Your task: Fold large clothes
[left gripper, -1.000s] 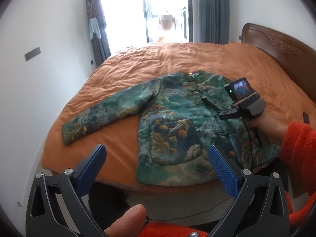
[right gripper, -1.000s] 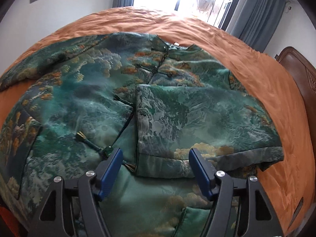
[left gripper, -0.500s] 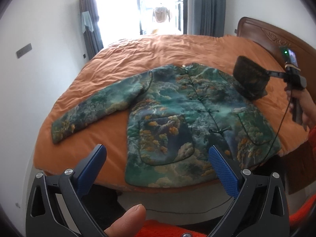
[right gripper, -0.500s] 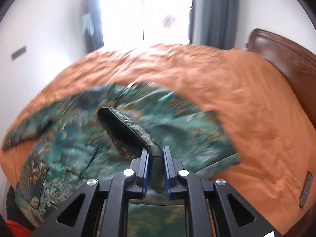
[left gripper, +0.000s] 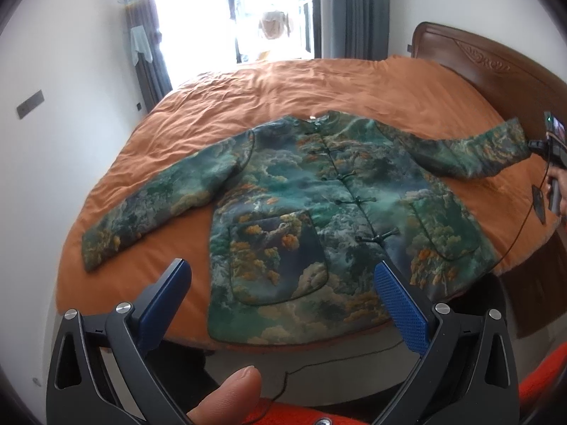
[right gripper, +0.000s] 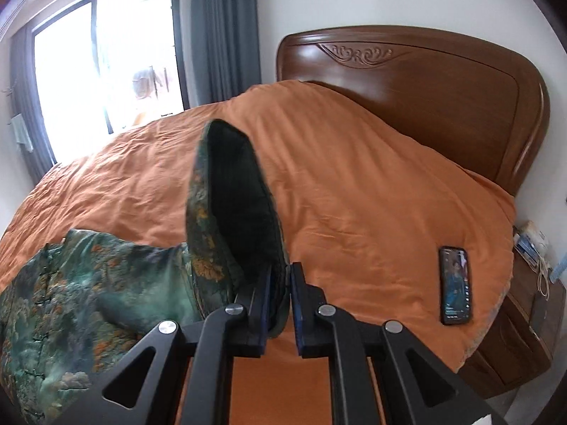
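Bedroom setting: a large bed covered by a rumpled orange quilt (left gripper: 319, 85) fills both views and carries the work.

1. Left wrist view, nearest zone. The left gripper (left gripper: 283, 294), black-framed with blue textured pads, stands with its jaws wide apart and nothing between them. A thumb tip (left gripper: 226, 396) and a strip of orange-red sleeve (left gripper: 545, 393) show at 6 o'clock.
2. Middle zone. A padded green jacket with a cloud-and-tree print and orange accents (left gripper: 319, 212) lies flat and face up on the quilt, its hem at the near bed edge and its collar toward 12 o'clock. Knot buttons run down the centre front; one patch pocket sits on each side.
3. One sleeve lies flat on the quilt toward 8 o'clock. The other sleeve (left gripper: 471, 152) is stretched out toward 3 o'clock, its cuff at the right gripper (left gripper: 553, 148), which is seen only at the frame edge there.
4. Right wrist view. The right gripper (right gripper: 280, 304) is clamped narrow on the dark-lined sleeve cuff (right gripper: 241, 212), which stands open above the pads.
5. Farther out, a black smartphone with a lit screen (right gripper: 455, 285) lies on the quilt at 3 o'clock.
6. Far zone. A carved brown wooden headboard (right gripper: 425, 85) stands at 1 o'clock; a bright window with grey curtains (right gripper: 106, 67) stands at 11 o'clock.
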### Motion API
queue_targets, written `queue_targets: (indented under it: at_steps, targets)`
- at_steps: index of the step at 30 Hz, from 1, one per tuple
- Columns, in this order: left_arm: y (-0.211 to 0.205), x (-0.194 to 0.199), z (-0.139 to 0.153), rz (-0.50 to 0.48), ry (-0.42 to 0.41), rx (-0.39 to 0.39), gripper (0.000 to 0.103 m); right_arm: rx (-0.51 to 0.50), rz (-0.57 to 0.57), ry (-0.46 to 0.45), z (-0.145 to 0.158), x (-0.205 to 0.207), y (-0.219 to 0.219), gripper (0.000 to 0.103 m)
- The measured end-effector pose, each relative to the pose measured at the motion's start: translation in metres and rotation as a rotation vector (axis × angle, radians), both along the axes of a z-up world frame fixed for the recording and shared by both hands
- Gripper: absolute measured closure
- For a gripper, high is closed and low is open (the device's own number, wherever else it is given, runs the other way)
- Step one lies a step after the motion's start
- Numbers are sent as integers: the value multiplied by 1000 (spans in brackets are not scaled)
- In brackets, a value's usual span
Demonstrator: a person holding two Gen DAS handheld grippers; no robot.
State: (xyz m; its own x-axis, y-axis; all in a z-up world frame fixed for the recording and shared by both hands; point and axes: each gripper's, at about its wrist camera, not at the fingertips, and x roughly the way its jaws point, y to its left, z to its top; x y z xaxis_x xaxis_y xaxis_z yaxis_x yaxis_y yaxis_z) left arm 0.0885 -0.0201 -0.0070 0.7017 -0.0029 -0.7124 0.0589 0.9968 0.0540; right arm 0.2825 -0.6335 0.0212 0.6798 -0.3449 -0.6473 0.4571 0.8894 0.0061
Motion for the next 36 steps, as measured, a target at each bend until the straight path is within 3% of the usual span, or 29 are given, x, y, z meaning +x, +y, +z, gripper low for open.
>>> queue_targets:
  at_steps: [3,7,12,14,16,19,22,25,27,32,36]
  targets:
    - [1,-1,0,-2,3,-2,0,-34,-64,37,-12,-7,-19,91]
    - [-1,1,0,-4,9,0,0,-64,-112,54,-16,-22,-35,75]
    - [-3,5,1,9,-22,16,0,-123,-90,63,-20,-40,-34,74]
    - [1,6,3,43,-54,30,0,-135,-42,35,-15,-50,-12,69]
    - [7,8,4,80,-90,50,0,-139,10,-17,-6,-64,15,52]
    - [18,12,7,116,-150,85,0,-151,86,-96,7,-89,68,33]
    - [26,21,9,118,-207,169,0,-171,177,-137,14,-110,129,23]
    - [28,35,7,84,-199,267,0,-170,263,-146,12,-126,186,22]
    - [31,37,9,56,-182,244,0,-160,308,-132,10,-133,222,22]
    - [43,33,7,74,-138,88,0,-95,394,-97,3,-158,298,22]
    - [47,31,-14,104,-81,47,0,-82,476,-54,-6,-171,333,22]
